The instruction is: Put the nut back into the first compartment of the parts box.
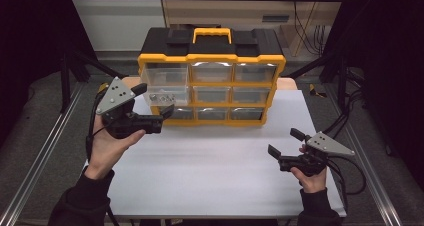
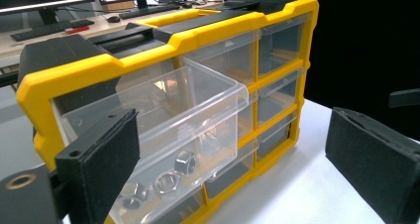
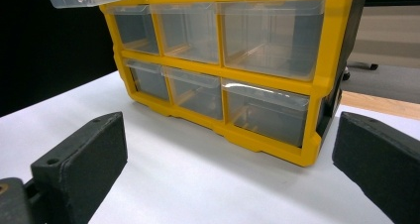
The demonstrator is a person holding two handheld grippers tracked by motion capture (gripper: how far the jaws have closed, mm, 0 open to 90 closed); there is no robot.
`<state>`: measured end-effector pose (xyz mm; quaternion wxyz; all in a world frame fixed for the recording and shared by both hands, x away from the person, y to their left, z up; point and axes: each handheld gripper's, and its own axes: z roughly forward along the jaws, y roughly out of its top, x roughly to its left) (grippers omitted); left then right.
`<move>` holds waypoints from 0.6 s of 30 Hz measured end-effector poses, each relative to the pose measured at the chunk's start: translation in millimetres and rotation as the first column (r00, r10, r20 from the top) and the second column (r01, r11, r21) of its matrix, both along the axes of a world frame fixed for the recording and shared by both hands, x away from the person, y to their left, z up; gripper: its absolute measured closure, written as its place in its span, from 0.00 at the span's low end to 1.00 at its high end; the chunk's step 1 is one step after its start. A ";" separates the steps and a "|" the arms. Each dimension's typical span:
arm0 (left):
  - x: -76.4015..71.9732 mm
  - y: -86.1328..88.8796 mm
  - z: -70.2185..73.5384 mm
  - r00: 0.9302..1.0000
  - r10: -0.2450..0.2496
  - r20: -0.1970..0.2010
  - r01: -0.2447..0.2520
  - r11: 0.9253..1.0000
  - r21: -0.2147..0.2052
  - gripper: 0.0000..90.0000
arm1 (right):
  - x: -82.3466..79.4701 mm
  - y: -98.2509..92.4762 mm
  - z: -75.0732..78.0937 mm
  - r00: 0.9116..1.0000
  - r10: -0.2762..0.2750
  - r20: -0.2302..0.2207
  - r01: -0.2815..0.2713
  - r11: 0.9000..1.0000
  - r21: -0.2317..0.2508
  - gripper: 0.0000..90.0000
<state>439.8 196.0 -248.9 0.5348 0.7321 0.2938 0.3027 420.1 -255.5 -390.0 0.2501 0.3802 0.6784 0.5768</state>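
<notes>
A yellow and black drawer cabinet (image 1: 212, 57) with a yellow carry handle stands at the back of the white table (image 1: 215, 171). Its top-left clear drawer (image 1: 164, 85) is pulled out and holds several metal nuts (image 2: 171, 177). My left gripper (image 1: 154, 101) hovers at this drawer's front, jaws spread wide and open. In the left gripper view the drawer (image 2: 163, 120) lies beyond the two pads, and neither presses on it. My right gripper (image 1: 286, 142) is held low over the table's right side, open and empty, facing the cabinet's lower drawers (image 3: 267, 110).
The other clear drawers (image 1: 252, 93) are pushed in. Metal frame rails (image 1: 40, 161) run along both sides of the table, and cables trail off at the right (image 1: 350, 116). A desk with monitors and a keyboard (image 2: 49, 28) stands behind the cabinet.
</notes>
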 end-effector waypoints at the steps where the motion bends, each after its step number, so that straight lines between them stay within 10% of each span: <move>1: -2.0 0.3 -1.8 1.000 0.000 0.005 0.000 1.000 -0.006 0.06 | 0.0 -0.1 0.0 1.000 -0.001 -0.001 0.001 1.000 0.002 0.01; 18: -10.9 4.9 -39.8 1.000 0.009 -0.006 -0.009 0.999 -0.039 0.05 | 0.4 -2.3 0.2 1.000 -0.005 0.001 0.005 1.000 0.004 0.01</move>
